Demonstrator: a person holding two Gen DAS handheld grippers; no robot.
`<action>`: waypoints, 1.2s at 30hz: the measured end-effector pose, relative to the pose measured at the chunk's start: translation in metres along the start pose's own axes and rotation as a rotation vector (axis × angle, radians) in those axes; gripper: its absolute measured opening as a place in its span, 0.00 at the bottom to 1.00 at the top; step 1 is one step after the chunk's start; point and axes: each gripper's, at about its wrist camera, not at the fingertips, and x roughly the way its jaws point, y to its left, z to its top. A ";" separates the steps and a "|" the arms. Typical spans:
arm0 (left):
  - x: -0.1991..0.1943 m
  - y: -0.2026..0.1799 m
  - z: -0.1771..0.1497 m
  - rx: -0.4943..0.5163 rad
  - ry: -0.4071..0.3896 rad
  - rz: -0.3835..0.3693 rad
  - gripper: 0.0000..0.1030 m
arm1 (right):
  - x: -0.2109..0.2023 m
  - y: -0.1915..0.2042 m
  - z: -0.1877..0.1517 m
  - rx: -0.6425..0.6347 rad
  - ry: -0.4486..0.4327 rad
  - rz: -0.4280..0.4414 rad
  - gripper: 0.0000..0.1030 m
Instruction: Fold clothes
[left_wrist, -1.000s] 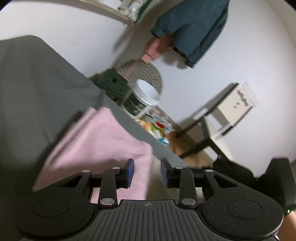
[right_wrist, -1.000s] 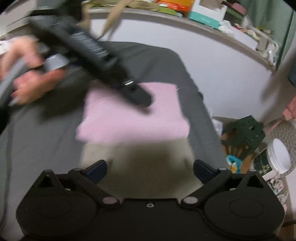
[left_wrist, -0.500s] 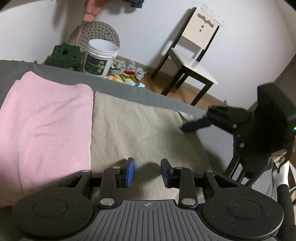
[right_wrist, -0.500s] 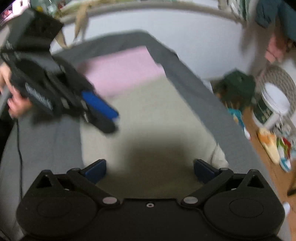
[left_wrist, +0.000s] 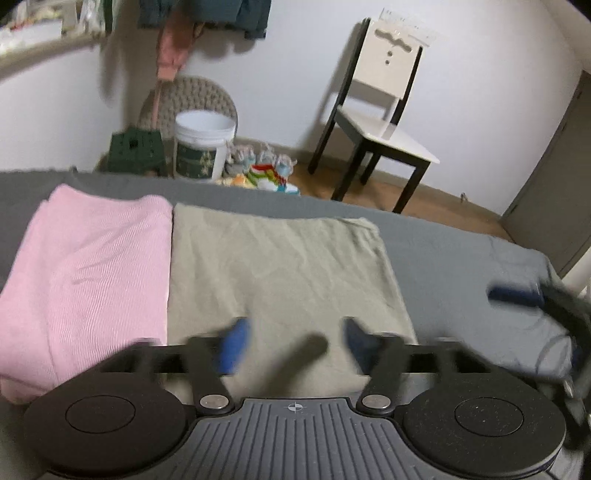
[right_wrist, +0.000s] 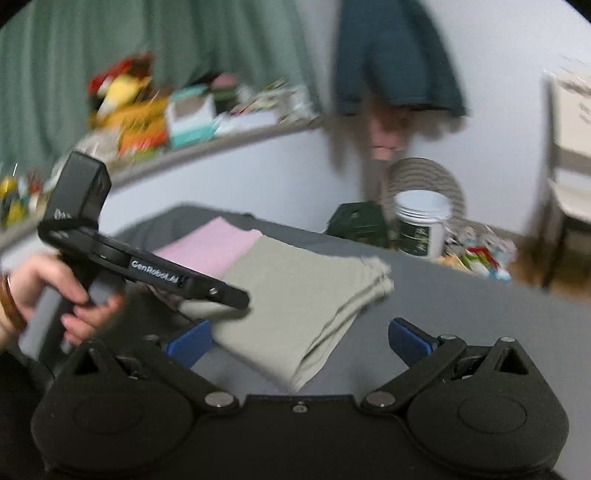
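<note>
A folded khaki garment (left_wrist: 284, 273) lies flat on the grey bed cover (left_wrist: 461, 258). A folded pink garment (left_wrist: 92, 266) lies against its left side. My left gripper (left_wrist: 295, 347) hovers open over the khaki's near edge, its fingers blurred and holding nothing. In the right wrist view the khaki garment (right_wrist: 295, 295) shows stacked layers, with the pink garment (right_wrist: 210, 247) behind it. My right gripper (right_wrist: 298, 341) stands wide open at the khaki's near corner, empty. A hand (right_wrist: 55, 291) holds the left gripper (right_wrist: 236, 295) over the khaki's left edge. The right gripper (left_wrist: 517, 295) shows blurred at the far right.
Beyond the bed on the floor stand a white bucket (left_wrist: 201, 147), a dark green stool (left_wrist: 136, 151), colourful shoes (left_wrist: 266, 173) and a white chair with black legs (left_wrist: 384, 122). Clothes (right_wrist: 395, 62) hang on the wall. A cluttered shelf (right_wrist: 192, 122) runs along the left.
My left gripper's fingers have spread wider apart and it has settled facing both garments. The right gripper has swung down and round to the khaki's near corner, still open.
</note>
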 end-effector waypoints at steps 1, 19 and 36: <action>-0.007 -0.005 -0.002 0.020 -0.022 0.007 0.88 | -0.009 0.004 -0.009 0.037 -0.025 -0.011 1.00; -0.061 -0.072 -0.040 0.070 -0.080 0.237 0.88 | -0.061 0.049 -0.035 0.095 -0.106 -0.511 1.00; -0.097 -0.105 -0.050 0.162 -0.324 0.546 1.00 | -0.026 0.064 -0.049 -0.129 -0.131 -0.688 1.00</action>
